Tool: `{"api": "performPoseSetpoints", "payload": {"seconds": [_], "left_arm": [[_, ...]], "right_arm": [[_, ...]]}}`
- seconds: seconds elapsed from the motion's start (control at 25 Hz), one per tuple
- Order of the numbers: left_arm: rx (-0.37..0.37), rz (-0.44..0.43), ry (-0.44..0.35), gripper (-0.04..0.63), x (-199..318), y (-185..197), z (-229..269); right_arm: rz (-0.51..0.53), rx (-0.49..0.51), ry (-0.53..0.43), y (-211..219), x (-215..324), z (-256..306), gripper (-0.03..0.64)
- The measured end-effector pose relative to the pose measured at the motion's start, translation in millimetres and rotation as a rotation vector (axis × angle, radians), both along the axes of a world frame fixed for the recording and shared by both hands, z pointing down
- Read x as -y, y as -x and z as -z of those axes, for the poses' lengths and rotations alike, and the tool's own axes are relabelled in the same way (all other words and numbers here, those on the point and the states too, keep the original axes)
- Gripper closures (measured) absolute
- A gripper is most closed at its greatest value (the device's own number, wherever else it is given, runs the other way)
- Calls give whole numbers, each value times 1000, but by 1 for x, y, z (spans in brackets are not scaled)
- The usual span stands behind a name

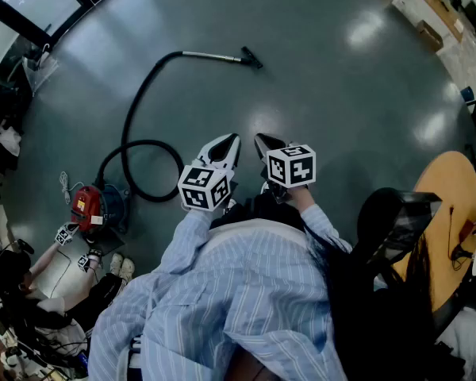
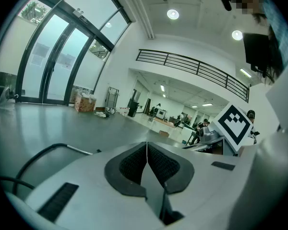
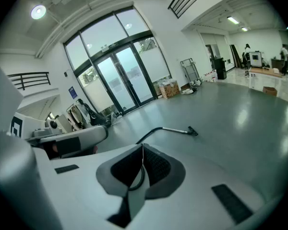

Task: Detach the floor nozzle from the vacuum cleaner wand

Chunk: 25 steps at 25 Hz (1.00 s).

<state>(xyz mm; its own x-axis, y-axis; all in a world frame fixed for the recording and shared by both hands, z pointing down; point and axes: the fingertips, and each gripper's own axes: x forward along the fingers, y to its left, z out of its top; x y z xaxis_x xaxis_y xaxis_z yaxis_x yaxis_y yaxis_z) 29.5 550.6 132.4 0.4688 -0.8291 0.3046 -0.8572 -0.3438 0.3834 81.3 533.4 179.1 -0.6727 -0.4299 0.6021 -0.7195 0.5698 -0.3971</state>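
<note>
My left gripper (image 1: 232, 140) and right gripper (image 1: 262, 141): fingers pressed together, empty. Nozzle (image 1: 251, 58), on wand (image 1: 210, 55), lies on glossy grey floor (image 1: 325, 94); glass doors (image 3: 129, 78) beyond.

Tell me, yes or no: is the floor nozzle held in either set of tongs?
No: the floor nozzle lies on the floor at the wand tip, well ahead of the left tongs and right tongs.
</note>
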Motion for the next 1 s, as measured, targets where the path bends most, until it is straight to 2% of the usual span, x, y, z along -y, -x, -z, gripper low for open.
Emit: {"api": "performPoseSetpoints", "payload": {"seconds": [0.4,0.64,1.0], "left_arm": [[7,18,16,584,11,-16,-3],[14,13,26,584,22,-35,-7],[19,35,36,584,47,-54,-15]], "right_arm": [[2,-1,-1,-21,16,1,606],[-21,45,20,-39,29,-1,606],[21,44,31,-59,51,-13,606]]}}
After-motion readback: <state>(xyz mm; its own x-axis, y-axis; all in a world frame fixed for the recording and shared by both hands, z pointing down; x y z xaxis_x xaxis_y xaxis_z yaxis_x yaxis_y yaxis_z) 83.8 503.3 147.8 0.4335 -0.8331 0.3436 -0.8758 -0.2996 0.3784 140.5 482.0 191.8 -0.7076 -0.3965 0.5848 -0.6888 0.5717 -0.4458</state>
